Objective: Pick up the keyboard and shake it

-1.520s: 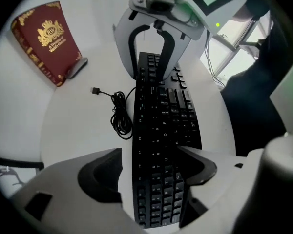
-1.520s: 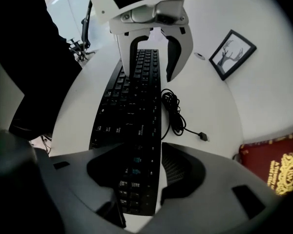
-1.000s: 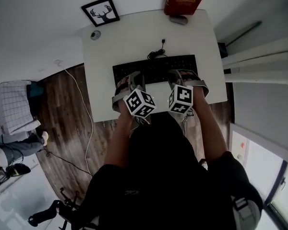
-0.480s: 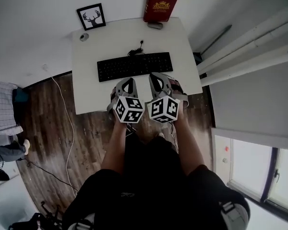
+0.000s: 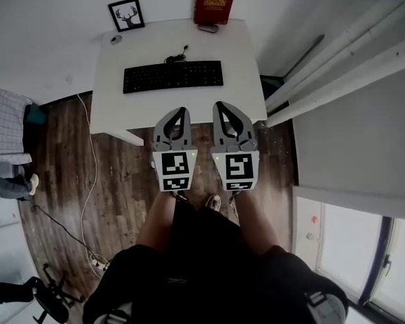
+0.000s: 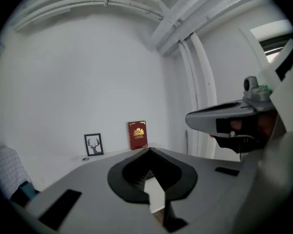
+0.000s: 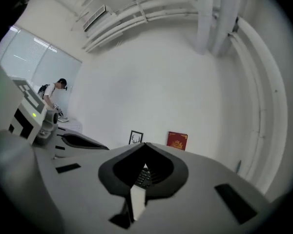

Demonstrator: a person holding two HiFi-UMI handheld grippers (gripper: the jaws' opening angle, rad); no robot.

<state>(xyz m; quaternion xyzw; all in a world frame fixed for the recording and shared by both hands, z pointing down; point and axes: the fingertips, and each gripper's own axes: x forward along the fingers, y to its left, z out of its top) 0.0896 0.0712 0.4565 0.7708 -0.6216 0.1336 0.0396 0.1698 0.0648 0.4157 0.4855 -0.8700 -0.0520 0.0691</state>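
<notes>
The left gripper (image 5: 182,110) and right gripper (image 5: 218,104) are matching grey shells. Each tapers to a point and has a black-lined teardrop opening down the middle, with black rectangular insets on its flanks. Each carries a white cube (image 5: 175,171) printed with black square markers, with a small green light near its upper edge. The person wears a black top (image 5: 209,275) with short sleeves.

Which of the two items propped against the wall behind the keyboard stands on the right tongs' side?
The red book with the gold emblem. The black-framed deer picture stands towards the left side of the desk.
</notes>
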